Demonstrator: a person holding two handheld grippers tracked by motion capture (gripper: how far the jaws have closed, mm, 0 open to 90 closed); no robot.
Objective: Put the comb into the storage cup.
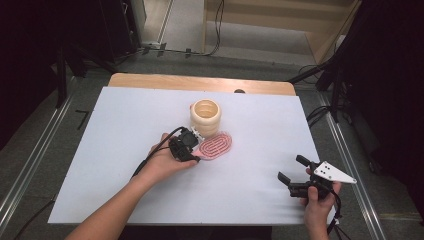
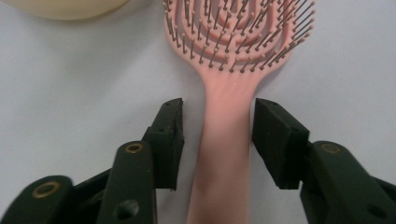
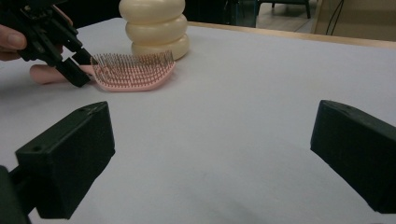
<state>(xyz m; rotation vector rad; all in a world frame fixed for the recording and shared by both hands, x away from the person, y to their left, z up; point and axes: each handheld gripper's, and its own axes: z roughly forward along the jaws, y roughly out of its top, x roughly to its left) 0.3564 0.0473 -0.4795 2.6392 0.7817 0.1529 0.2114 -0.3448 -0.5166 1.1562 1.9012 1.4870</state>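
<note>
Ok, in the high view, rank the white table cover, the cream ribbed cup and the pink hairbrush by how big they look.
1. White table cover, by far the largest.
2. Cream ribbed cup and pink hairbrush look about alike; the brush's handle is hidden by the left gripper, so no ranking between them.

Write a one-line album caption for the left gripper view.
Two black pads straddle the pink hairbrush handle, gaps showing on both sides.

Bright even light, soft shadows, slight blur

Pink plastic paddle hairbrush (image 1: 216, 145) was laid bristles-up on white table (image 1: 125, 150), just before and right of cream ribbed plastic cup (image 1: 205, 117). Left gripper (image 2: 217, 135) was set astride brush handle; right gripper (image 1: 295, 175) was held well apart, right.
</note>
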